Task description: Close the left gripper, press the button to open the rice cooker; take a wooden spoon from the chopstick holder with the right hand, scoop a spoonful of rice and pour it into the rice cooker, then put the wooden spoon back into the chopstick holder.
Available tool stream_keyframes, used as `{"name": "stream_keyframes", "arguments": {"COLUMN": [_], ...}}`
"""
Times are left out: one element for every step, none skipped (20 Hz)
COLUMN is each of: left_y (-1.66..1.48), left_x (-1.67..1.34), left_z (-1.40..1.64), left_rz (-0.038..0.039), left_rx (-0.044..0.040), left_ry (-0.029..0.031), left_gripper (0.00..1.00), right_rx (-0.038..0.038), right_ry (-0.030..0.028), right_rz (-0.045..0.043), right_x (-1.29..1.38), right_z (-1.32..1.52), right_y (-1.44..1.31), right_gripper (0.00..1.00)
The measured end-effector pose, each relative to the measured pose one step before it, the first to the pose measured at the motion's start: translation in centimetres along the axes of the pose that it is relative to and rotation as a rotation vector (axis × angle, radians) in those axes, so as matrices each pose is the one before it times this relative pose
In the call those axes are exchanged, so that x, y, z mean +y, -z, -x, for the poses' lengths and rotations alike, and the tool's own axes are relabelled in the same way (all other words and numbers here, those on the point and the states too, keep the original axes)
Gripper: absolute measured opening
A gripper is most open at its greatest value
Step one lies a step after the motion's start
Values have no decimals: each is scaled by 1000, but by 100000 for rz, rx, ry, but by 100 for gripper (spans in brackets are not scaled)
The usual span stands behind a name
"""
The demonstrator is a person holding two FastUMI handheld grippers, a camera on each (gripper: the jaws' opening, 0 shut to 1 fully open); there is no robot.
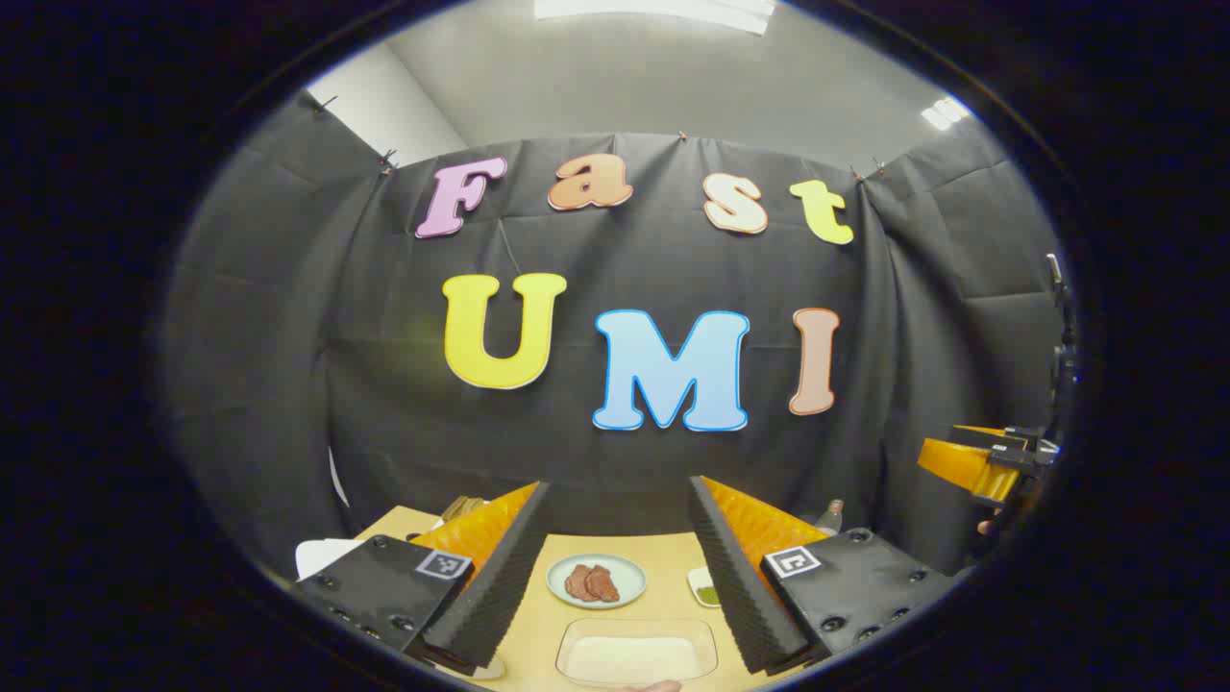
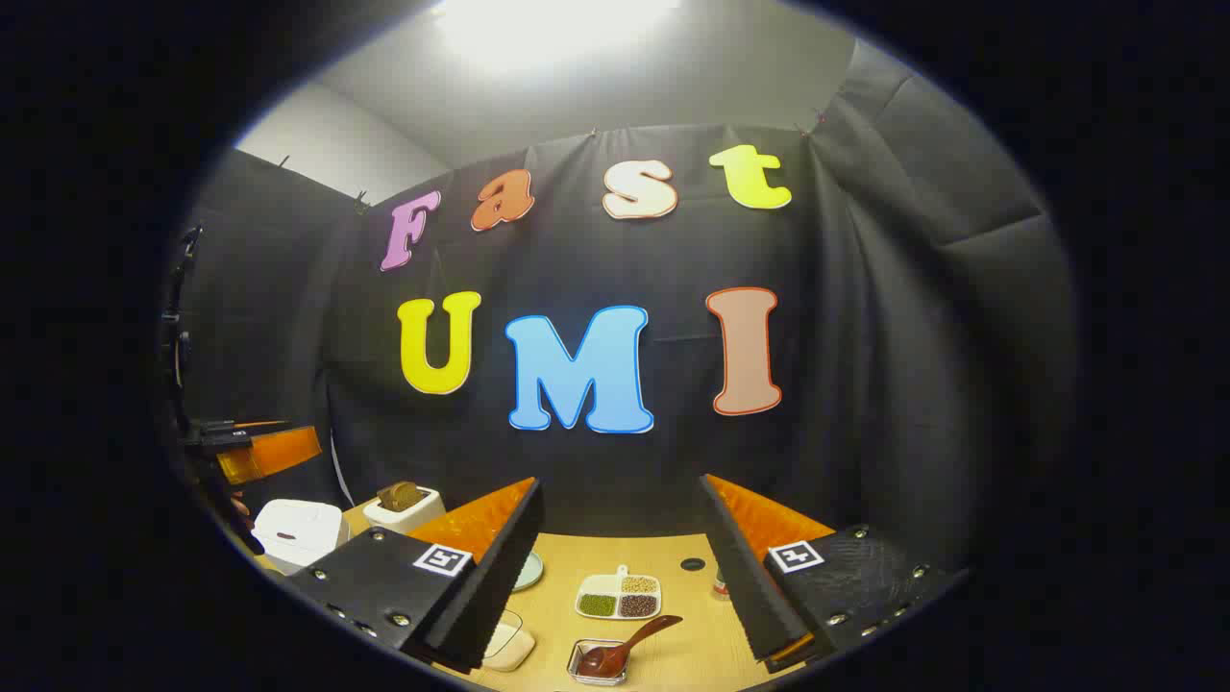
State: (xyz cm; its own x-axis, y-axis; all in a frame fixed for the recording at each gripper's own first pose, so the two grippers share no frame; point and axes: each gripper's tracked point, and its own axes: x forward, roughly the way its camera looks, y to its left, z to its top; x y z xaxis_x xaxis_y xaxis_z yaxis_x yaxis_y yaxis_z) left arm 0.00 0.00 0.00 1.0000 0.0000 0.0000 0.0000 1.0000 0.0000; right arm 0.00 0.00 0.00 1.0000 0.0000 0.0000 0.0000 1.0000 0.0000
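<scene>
While both tongs hang spread and empty above the worktop [image 2: 615, 553], the left tongs [image 1: 620, 577] should press together first, then come down squarely on the lid button of the rice cooker [image 2: 300, 531], which sits far left of the right tongs [image 2: 620, 577], beside the chopstick holder [image 2: 404, 507]

Above the wooden table [image 2: 673, 663], the right gripper [image 2: 615, 577] hangs wide open and empty, with a white rice cooker [image 2: 293, 531] at far left, lid down, beside a toaster [image 2: 404, 506].
</scene>
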Motion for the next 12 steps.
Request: {"name": "stream_keyframes", "arguments": {"left_y": [89, 42, 144, 241, 36, 90, 204, 257, 388, 369, 353, 263], "left_x": [53, -76, -183, -108, -138, -136, 18, 7, 25, 147, 72, 45], "left_z": [108, 97, -99, -238, -135, -27, -89, -62, -246, -34, 9, 34], "left_rz": [-1279, -917, -486, -152, -77, -171, 11, 249, 538, 661, 600, 270], "left_rx": [257, -88, 112, 64, -209, 10, 269, 592, 763, 726, 663, 622], "left_ry": [70, 344, 419, 491, 223, 256, 227, 275, 254, 224, 200, 333], "left_gripper": [97, 97, 95, 93, 97, 95, 93, 94, 95, 95, 97, 95], "right_rx": [273, 261, 433, 620, 767, 744, 426, 285, 112, -90, -59, -126], "right_ry": [-443, 19, 93, -322, -180, 70, 434, 659, 184, -91, 210, 480], "right_rz": [-104, -163, -342, -312, -106, 130, 317, 349, 98, 10, 202, 39], "right_x": [112, 66, -57, 103, 85, -11, -183, -173, 27, 80, -82, -68], "right_z": [-22, -169, -82, -46, -144, -122, -132, -144, 54, -7, -77, -116], "right_y": [272, 152, 224, 210, 292, 87, 117, 7, 0, -96, 33, -93], "right_gripper": [97, 97, 97, 97, 97, 97, 97, 97, 97, 97, 97, 97]}}
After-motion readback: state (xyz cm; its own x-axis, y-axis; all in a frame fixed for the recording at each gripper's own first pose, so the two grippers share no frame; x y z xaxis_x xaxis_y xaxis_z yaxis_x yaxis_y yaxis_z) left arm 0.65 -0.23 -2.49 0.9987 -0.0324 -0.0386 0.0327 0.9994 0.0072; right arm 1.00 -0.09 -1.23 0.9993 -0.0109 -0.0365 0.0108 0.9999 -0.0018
